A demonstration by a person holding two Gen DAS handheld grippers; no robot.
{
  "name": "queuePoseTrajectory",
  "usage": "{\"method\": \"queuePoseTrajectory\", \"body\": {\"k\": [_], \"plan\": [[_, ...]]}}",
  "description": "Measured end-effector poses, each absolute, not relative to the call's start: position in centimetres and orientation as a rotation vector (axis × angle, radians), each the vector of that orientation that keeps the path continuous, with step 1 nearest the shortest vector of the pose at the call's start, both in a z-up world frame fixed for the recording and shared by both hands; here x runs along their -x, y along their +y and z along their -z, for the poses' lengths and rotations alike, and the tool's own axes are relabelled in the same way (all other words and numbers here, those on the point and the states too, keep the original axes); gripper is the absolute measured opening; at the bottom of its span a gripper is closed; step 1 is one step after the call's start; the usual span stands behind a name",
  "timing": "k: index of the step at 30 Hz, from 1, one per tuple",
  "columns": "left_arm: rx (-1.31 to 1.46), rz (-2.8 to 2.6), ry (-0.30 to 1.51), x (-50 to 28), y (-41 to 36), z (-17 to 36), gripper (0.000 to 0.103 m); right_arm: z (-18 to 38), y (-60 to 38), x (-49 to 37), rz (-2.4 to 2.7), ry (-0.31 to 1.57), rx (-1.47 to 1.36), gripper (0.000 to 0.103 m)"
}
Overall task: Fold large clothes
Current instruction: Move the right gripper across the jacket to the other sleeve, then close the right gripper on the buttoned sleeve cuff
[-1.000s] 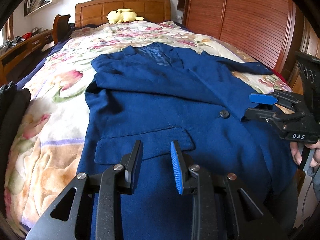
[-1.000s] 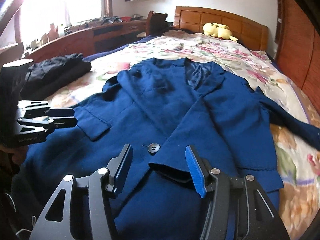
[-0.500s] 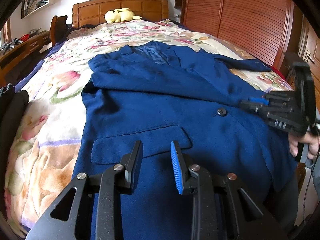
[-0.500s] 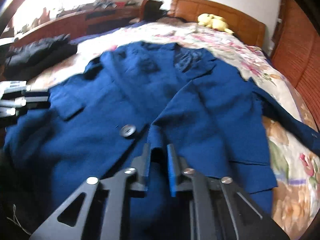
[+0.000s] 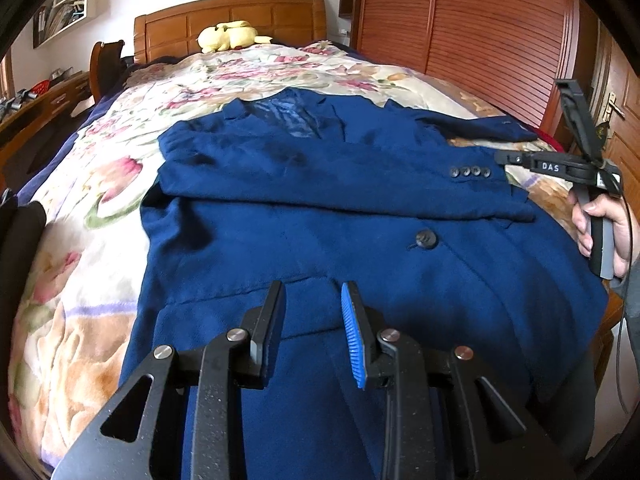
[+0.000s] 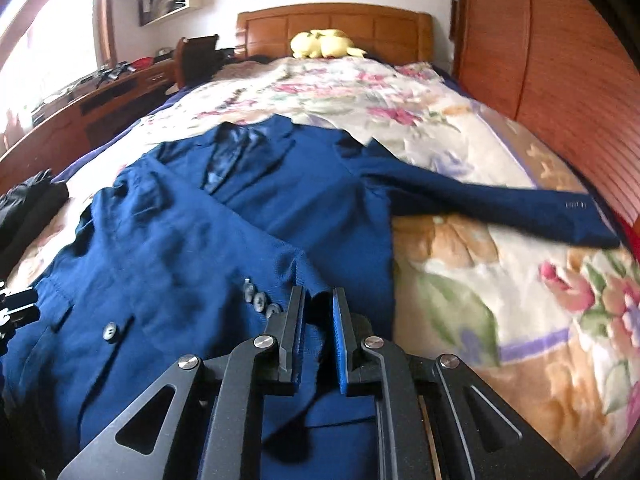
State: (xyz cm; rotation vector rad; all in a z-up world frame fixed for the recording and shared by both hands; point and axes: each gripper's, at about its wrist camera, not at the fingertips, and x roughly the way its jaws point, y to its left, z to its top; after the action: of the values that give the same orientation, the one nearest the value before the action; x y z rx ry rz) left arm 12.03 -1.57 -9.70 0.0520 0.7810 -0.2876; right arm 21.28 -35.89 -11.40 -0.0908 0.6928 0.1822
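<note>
A dark blue suit jacket (image 5: 320, 208) lies front up on the floral bedspread (image 5: 100, 184). One sleeve is folded across its chest, and the cuff with its small buttons (image 5: 470, 171) ends at my right gripper (image 5: 504, 158). In the right wrist view, my right gripper (image 6: 318, 296) is shut on that cuff, with blue cloth pinched between the pads beside the cuff buttons (image 6: 260, 300). The other sleeve (image 6: 500, 204) lies stretched out to the right. My left gripper (image 5: 312, 292) hovers open over the pocket flap near the hem, with nothing between its fingers.
A yellow plush toy (image 5: 228, 36) sits by the wooden headboard. Slatted wooden wardrobe doors (image 5: 480, 40) run close along the bed's right side. Dark clothes (image 6: 28, 204) are piled at the bed's left edge, with a desk (image 6: 100, 92) beyond. A hand (image 5: 600, 220) holds the right gripper's handle.
My right gripper closed on the sleeve cuff and carried it to the right across the jacket front, so the cuff buttons now show. The left gripper stayed put.
</note>
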Motion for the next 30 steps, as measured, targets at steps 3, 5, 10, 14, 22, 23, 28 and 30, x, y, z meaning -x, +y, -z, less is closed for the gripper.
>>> {"method": "queuePoseTrajectory", "body": {"k": [3,5,10,14,22,23,28,30], "plan": [[-0.061,0.295,0.78,-12.4,-2.1,9.5,0.03,11.8,-36.3,-21.7,-0.178,0.731,0.083,0.018],[-0.06,0.303,0.776,-12.5,-2.5,9.3,0.03,11.6,-37.1,-21.5,-0.174,0.729,0.066,0.027],[-0.076,0.321,0.764,-13.4,-3.7,8.8,0.03,11.6,-39.2,-21.2,-0.155,0.728,0.019,0.051],[-0.081,0.338,0.75,-14.5,-4.9,8.3,0.03,11.2,-41.5,-21.3,-0.123,0.72,-0.003,0.055],[-0.073,0.37,0.736,-17.3,-7.7,7.4,0.03,9.6,-48.7,-23.6,-0.006,0.683,0.01,0.056],[-0.071,0.374,0.738,-17.5,-7.8,7.4,0.03,9.5,-49.6,-24.0,0.017,0.683,0.019,0.056],[-0.076,0.389,0.746,-18.9,-9.1,7.3,0.03,8.6,-54.5,-26.6,0.143,0.671,0.05,0.056],[-0.073,0.397,0.752,-19.6,-9.4,7.4,0.03,8.2,-56.5,-27.4,0.183,0.664,0.025,0.056]]}}
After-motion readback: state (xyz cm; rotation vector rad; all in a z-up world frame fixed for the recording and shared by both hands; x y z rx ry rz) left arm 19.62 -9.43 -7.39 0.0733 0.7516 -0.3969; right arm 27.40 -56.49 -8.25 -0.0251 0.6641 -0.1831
